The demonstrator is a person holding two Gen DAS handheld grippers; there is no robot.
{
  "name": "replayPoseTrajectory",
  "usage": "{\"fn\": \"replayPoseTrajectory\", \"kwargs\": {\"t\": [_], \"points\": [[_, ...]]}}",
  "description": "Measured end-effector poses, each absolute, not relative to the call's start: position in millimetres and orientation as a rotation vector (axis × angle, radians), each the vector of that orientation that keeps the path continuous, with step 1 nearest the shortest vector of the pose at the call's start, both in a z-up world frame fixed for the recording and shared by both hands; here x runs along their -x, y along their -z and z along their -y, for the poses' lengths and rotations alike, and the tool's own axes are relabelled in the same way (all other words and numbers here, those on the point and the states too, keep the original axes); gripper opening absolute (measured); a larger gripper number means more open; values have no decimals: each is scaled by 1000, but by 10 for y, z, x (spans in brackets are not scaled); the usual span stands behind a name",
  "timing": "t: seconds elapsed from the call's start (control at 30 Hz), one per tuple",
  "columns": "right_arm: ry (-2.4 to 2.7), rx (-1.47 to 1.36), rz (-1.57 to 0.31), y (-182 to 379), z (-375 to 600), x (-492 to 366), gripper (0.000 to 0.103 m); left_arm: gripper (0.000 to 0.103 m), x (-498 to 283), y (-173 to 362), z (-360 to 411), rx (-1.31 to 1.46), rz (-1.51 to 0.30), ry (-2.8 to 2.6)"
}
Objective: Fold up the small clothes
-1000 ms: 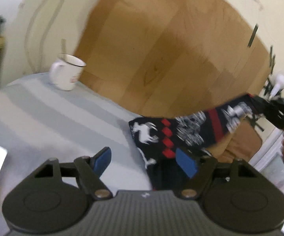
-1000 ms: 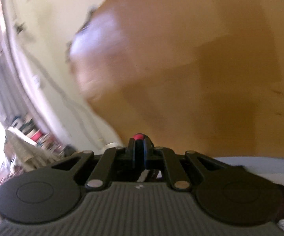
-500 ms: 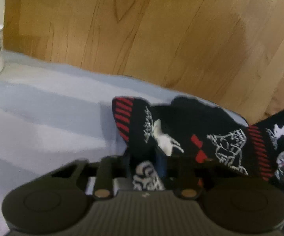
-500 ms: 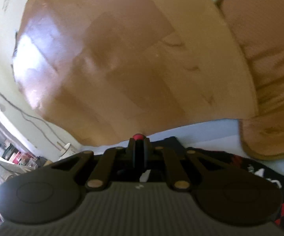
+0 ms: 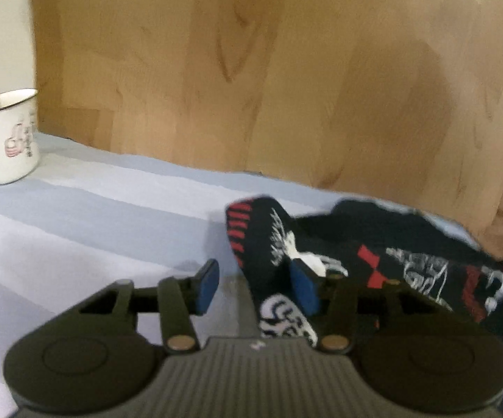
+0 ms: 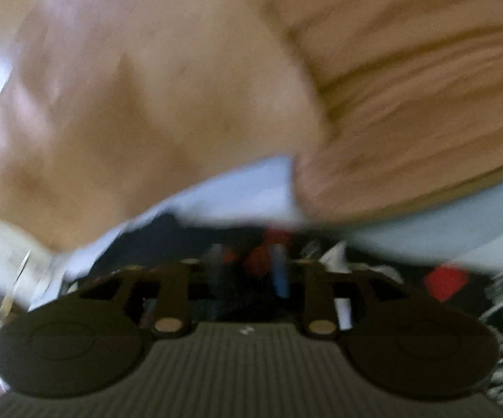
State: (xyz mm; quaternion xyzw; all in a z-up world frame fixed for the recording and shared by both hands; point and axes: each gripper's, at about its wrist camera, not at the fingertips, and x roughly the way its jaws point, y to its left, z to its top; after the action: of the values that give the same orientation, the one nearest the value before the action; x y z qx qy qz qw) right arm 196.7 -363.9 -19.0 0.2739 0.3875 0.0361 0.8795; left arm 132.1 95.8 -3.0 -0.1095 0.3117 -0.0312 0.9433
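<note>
The left gripper (image 5: 255, 287) had its jaws just opening, spread apart with the folded end of the patterned sock (image 5: 268, 244) sitting between them, right up against the right blue pad (image 5: 303, 291) while the left pad stood clear of it. The sock, black with red and white print, lay bunched near the far edge of the surface under a pale blue striped cloth (image 5: 94, 216). The right gripper (image 6: 251, 275) was blurry; its jaws had just been opening too and looked parted over the same sock (image 6: 460, 285), though I couldn't tell if any cloth was pinched. Off left stood a white enamel mug (image 5: 7, 136) with a stick in it, well apart. Lots of open cloth left of the sock. Past the edge, just wooden floor (image 5: 286, 69).
</note>
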Motion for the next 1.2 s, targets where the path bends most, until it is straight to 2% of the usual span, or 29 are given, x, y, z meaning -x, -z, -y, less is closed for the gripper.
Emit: {"fn": "replayPoseTrajectory", "kwargs": {"t": [0.07,0.2,0.3,0.47,0.5,0.53,0.57,0.73,0.83,0.97,1.13,1.2], "points": [[-13,-557,-750,97,3757,-1824,47,46,-1263,-80,-1068,293,-591,83],[-117,-556,-781,-3,3661,-1719,51,45,-1144,-254,-996,339,-537,214],[-61,-502,-816,72,3596,-1718,58,46,-1069,-253,-720,250,-541,331],[22,-674,-834,341,3801,-1648,57,46,-1125,-60,-413,120,-619,373],[10,-686,-835,346,3827,-1615,40,45,-1193,18,-412,115,-670,351],[-14,-689,-839,332,3817,-1595,23,39,-1273,97,-422,113,-721,321],[-27,-672,-850,313,3773,-1594,8,38,-1274,110,-460,109,-705,316],[17,-531,-720,-113,3603,-1657,8,39,-1275,78,-550,165,-718,330],[-21,-480,-671,-416,3362,-1746,8,51,-1293,19,-660,252,-695,337],[-208,-414,-737,-600,2668,-1886,8,54,-1301,-104,-987,445,-648,338],[-442,-448,-867,-473,1649,-2121,8,56,-1307,-123,-1322,592,-618,326],[-506,-463,-911,-374,1280,-2224,16,57,-1295,-139,-1400,609,-614,325]]}}
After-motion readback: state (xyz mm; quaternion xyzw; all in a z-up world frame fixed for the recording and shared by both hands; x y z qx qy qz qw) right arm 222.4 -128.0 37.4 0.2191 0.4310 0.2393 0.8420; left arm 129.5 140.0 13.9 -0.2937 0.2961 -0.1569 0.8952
